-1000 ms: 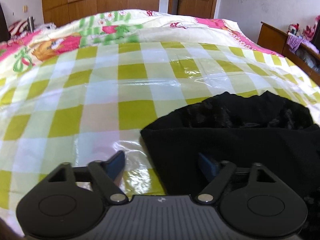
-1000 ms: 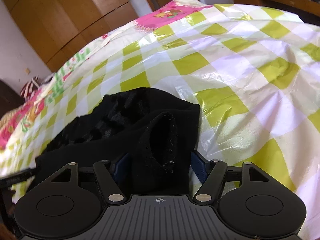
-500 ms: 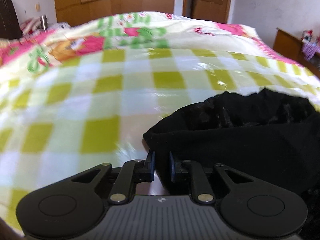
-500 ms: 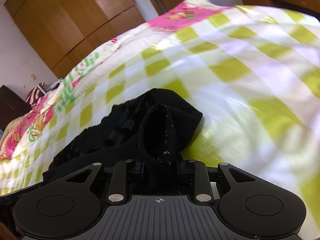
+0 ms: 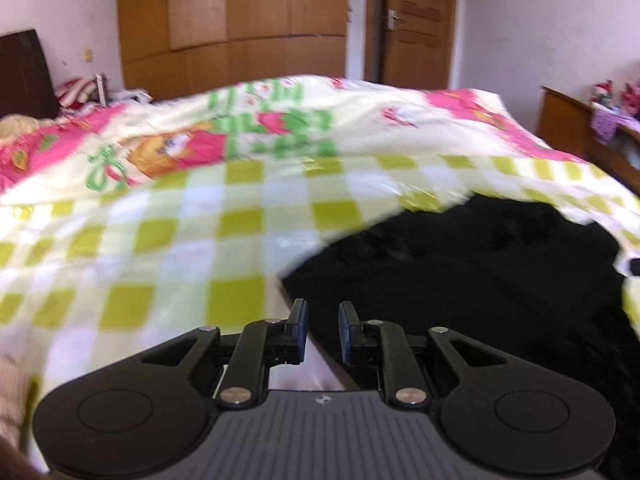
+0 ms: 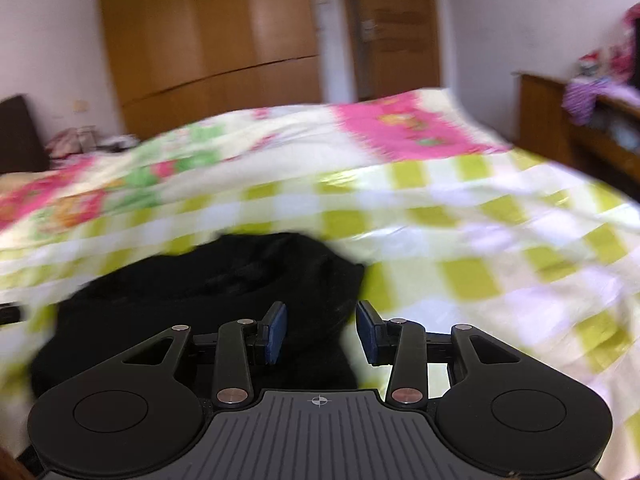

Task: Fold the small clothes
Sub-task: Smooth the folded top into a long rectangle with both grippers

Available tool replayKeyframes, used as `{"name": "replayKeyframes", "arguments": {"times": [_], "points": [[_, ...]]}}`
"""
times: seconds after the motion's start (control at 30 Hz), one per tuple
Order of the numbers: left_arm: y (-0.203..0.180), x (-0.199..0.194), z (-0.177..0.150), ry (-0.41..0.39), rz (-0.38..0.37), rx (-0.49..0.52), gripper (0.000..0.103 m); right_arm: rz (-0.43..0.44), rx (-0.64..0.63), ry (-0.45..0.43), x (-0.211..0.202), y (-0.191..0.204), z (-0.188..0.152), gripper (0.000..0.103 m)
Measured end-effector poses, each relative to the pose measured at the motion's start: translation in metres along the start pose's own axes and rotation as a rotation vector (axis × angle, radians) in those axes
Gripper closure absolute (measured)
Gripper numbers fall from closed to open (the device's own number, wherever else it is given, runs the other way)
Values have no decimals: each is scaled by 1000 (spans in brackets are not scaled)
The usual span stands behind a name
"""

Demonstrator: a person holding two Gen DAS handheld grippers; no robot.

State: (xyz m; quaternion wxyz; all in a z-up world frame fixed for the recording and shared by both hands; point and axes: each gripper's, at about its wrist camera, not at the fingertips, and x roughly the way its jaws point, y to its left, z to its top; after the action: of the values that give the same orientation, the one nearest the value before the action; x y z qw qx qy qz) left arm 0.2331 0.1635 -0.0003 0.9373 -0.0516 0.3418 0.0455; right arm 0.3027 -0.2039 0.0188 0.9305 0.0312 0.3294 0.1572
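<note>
A black garment (image 5: 460,272) lies bunched on the green and white checked sheet (image 5: 160,264) of a bed. My left gripper (image 5: 323,330) sits at the garment's near left edge with its jaws a small gap apart, and black cloth runs under the right fingertip (image 5: 347,332). In the right wrist view the garment (image 6: 224,276) lies ahead and left. My right gripper (image 6: 322,330) is open, with the garment's near right part between its fingers and not pinched.
A pink, green and cream cartoon quilt (image 5: 240,136) covers the far half of the bed. Wooden wardrobes (image 5: 232,24) and a door (image 5: 412,28) stand behind. A wooden side cabinet (image 5: 572,128) with toys is at the right. A dark headboard (image 5: 24,76) is far left.
Both grippers shut on the garment's near edge half a second ago. Now both have lifted and tilted up, the right jaws have opened wide and the left have parted slightly.
</note>
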Motion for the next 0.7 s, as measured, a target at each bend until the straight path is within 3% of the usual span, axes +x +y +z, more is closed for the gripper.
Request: {"name": "replayKeyframes", "arguments": {"times": [0.1,0.2,0.33,0.47,0.7], "points": [[-13,-16,-24,82,-69,-1,72,72,-42,117,0,10,-20,66],[-25,-33,-55,152,-72,74,71,88,-75,184,-19,8,-45,66],[-25,-39,-94,289,-64,79,71,34,-73,301,-41,-7,-75,66],[-27,-67,-108,288,-64,72,71,23,-59,348,-70,-16,-89,66],[-31,-102,-123,304,-114,35,68,103,70,448,-104,-26,-111,66]]}}
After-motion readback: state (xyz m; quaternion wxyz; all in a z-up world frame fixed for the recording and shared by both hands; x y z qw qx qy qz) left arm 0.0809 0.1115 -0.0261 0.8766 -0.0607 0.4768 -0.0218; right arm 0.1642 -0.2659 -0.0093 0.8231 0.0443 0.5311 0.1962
